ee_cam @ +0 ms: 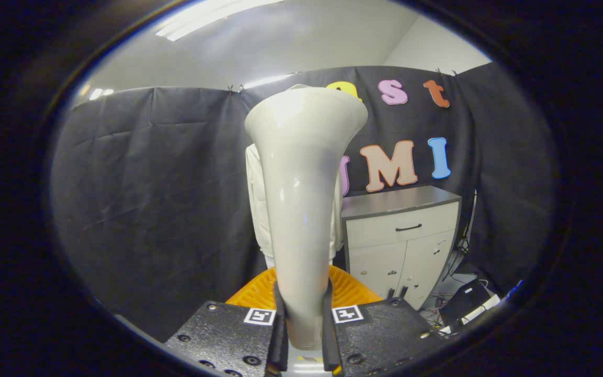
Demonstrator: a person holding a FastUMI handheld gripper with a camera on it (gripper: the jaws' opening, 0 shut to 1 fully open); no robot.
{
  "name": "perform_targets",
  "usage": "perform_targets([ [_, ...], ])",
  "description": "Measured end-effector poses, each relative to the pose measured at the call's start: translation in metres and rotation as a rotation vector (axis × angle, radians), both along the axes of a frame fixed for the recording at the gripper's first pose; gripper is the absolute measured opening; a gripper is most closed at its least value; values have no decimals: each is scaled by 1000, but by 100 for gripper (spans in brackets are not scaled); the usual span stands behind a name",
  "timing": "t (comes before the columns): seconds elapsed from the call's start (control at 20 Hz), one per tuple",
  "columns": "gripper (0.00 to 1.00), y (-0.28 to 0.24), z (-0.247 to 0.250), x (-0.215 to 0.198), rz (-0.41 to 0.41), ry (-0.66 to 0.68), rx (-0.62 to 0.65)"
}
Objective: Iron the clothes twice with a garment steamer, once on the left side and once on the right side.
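Note:
My gripper [304, 314] is shut on the handle of a cream-white garment steamer [301, 199], both fingers pressing its narrow lower end. The steamer stands upright between the fingers and flares out into a wide head at the top. Behind it hangs a white garment [256, 204] against the black cloth wall, mostly hidden by the steamer, with its edges showing on either side of the handle.
An orange ribbed basket [351, 290] sits just beyond the fingers, under the garment. A white cabinet [401, 246] with a grey top, one drawer and two doors stands to the right. Cables and a dark device [466, 303] lie on the floor beside it.

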State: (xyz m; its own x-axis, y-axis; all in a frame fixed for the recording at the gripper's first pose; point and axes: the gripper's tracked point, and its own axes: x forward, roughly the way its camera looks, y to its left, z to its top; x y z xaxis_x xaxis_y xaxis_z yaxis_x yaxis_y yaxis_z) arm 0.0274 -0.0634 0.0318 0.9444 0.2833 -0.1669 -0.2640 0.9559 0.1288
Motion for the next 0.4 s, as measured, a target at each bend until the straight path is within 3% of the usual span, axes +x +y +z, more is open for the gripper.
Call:
perform_targets([
  [0.4,25,-26,5,-8,-24,0,-9],
])
